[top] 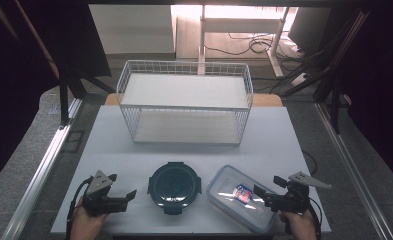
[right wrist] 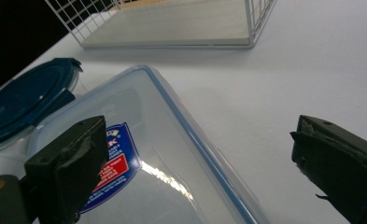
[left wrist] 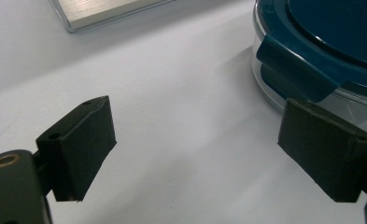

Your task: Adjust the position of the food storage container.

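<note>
**Both grippers poised at the two lidded containers**

Nearest the camera are the person's hands at the bench's near edge, each carrying a gripper. The left gripper (top: 118,188) has its jaws spread wide with nothing between them; the round container with the dark teal lid (top: 174,186) sits just beside its right-hand jaw, one lid clip (left wrist: 297,71) almost touching that jaw's tip in the left gripper view. The right gripper (top: 267,193) is also wide open and empty. Its jaws straddle the near right edge of the rectangular clear container (top: 240,197): one jaw hangs over the lid near the blue and red label (right wrist: 116,161), the other over bare bench (right wrist: 284,84) outside the blue-sealed rim.

Both containers sit closed, side by side, ahead of the jaws, probably laid out so that each hand has one within easy reach. Well beyond the jaws stands a white wire basket (top: 185,101) with a pale board on its floor, its open top facing up, which looks like the place meant to receive them.

The wide jaws suggest an approach before any grasp; neither container is held yet. The rectangular one's breadth likely calls for a grip on its rim rather than across the body.
</note>
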The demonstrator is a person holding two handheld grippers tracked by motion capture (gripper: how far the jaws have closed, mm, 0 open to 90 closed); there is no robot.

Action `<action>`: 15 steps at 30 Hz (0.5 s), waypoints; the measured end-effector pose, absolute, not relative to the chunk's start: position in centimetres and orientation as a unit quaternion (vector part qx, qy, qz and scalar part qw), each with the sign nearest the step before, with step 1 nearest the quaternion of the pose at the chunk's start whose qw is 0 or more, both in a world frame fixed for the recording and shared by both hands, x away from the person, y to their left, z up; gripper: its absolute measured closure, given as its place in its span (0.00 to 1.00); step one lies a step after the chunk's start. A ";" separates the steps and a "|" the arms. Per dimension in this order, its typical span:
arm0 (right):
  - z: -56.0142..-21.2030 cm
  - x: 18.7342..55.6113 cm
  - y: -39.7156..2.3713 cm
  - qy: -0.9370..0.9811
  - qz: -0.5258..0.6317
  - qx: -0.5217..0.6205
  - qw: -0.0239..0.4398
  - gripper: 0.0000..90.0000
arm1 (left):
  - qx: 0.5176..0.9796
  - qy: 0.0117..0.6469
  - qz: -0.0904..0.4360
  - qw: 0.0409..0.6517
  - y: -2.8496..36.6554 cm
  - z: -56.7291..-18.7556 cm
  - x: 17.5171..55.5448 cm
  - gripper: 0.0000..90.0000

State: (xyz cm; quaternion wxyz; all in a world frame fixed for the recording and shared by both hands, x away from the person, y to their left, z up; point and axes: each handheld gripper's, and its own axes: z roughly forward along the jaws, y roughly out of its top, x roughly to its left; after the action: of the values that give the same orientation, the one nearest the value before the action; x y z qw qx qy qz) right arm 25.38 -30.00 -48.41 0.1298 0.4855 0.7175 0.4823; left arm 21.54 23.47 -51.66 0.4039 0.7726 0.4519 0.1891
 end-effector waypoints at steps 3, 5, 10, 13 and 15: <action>-48.4 25.4 -29.8 0.732 0.465 0.477 0.143 0.04 | 0.775 0.455 0.177 0.401 23.2 -51.5 21.5 0.12; -48.3 25.4 -29.6 0.739 0.459 0.470 0.152 0.03 | 0.777 0.454 0.173 0.401 23.0 -51.5 21.5 0.12; -48.3 25.3 -29.0 0.752 0.443 0.461 0.161 0.02 | 0.774 0.457 0.161 0.408 23.0 -51.5 21.7 0.08; -48.4 25.4 -28.9 0.755 0.437 0.461 0.164 0.01 | 0.768 0.455 0.152 0.425 23.1 -51.3 21.6 0.06; -48.4 25.4 -28.9 0.755 0.434 0.463 0.165 0.01 | 0.763 0.451 0.144 0.441 22.9 -51.0 21.6 0.06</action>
State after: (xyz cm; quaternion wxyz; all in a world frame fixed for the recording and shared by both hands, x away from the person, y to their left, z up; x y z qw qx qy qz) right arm 25.41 -28.92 -48.39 0.1654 0.4626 0.7550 0.4343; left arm 21.57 22.95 -51.01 0.4405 0.7627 0.4509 0.1445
